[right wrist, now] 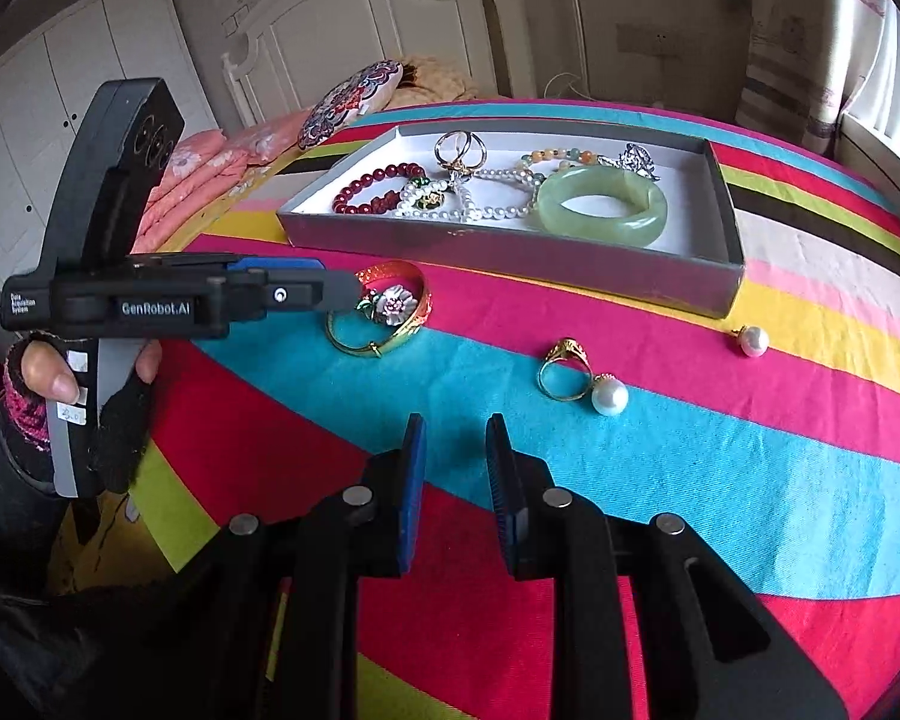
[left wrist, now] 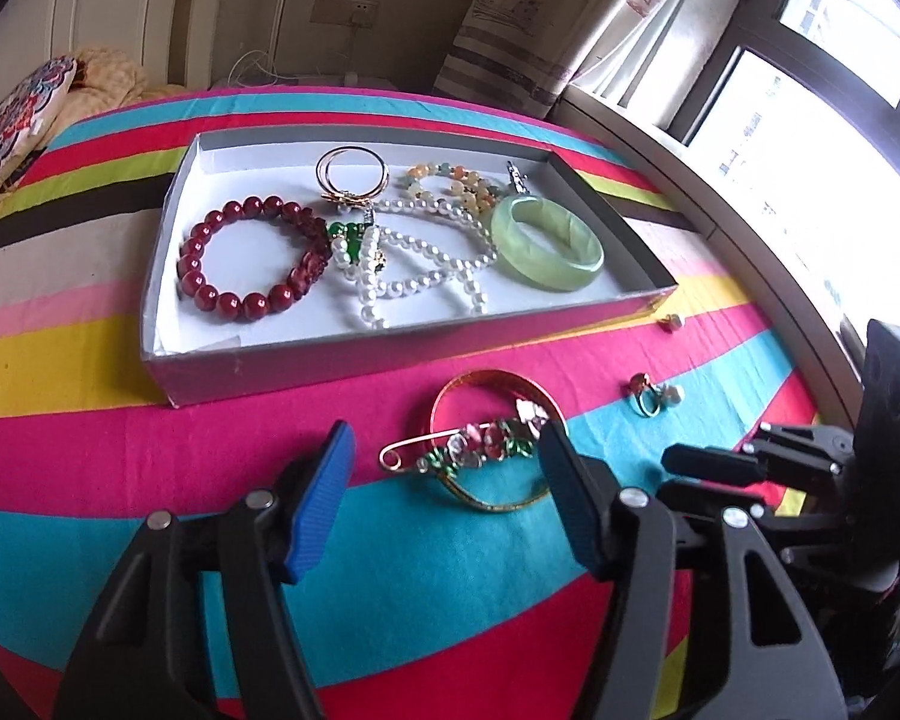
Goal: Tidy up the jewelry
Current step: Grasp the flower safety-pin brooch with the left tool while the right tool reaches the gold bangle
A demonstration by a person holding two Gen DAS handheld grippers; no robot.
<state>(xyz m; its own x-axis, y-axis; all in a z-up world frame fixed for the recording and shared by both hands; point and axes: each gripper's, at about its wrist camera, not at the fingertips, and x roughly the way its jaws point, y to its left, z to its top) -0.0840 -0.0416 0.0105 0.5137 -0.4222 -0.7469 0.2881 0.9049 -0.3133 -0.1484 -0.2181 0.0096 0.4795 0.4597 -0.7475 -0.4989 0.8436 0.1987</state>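
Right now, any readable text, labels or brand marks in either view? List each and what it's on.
"GenRobot.AI": white print on the side of the left gripper body, right wrist view.
Small white three-line print at that body's rear end: top line looks like "Data", the rest too small to read.
Handwritten white sticker on its handle: illegible.
Nothing readable on the gray tray or the jewelry.
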